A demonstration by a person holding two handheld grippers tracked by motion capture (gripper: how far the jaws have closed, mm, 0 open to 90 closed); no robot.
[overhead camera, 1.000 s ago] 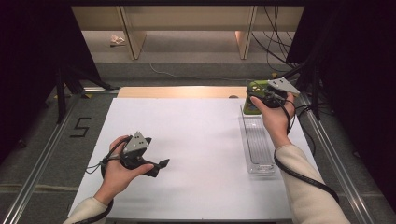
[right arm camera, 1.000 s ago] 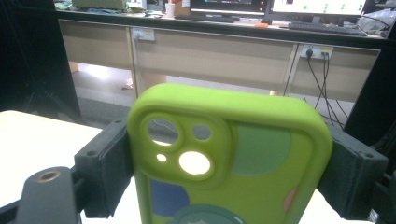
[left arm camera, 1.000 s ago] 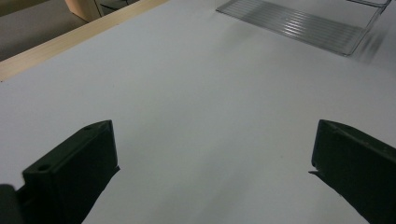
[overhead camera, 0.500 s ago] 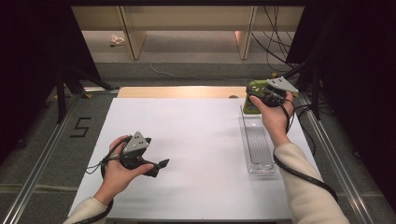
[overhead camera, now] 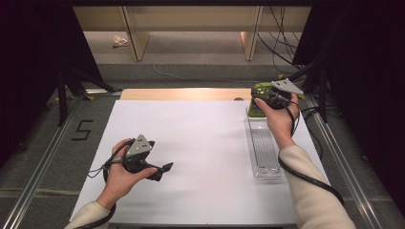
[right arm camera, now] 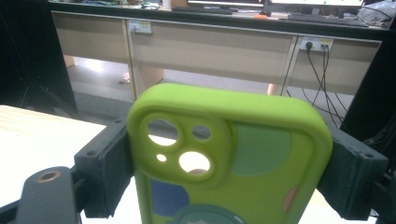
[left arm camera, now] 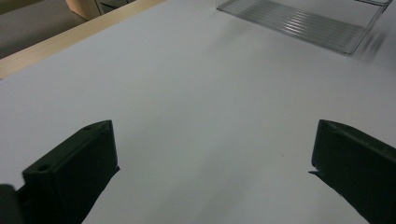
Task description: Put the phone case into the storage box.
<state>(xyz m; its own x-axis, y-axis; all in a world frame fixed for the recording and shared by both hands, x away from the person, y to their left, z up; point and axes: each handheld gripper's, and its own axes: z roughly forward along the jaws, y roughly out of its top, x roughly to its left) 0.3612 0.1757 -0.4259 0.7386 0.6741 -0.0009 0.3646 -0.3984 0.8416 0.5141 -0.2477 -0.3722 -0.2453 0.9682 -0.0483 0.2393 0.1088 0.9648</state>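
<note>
a white table [overhead camera: 200,157] is seen before beige cabinets. the green phone case [right arm camera: 229,158] is pinched by its side edges in the right gripper [right arm camera: 233,172], held at the table's far right corner, long axis running away from the camera, bottom cut off. the left gripper [left arm camera: 210,177] is spread, empty. a ribbed clear tray [overhead camera: 264,148] lies nearby.

The right gripper [overhead camera: 261,98] held a green phone case [overhead camera: 258,98] just beyond the clear tray [overhead camera: 264,148]; the left gripper [overhead camera: 162,169] rested well left of that tray.
</note>
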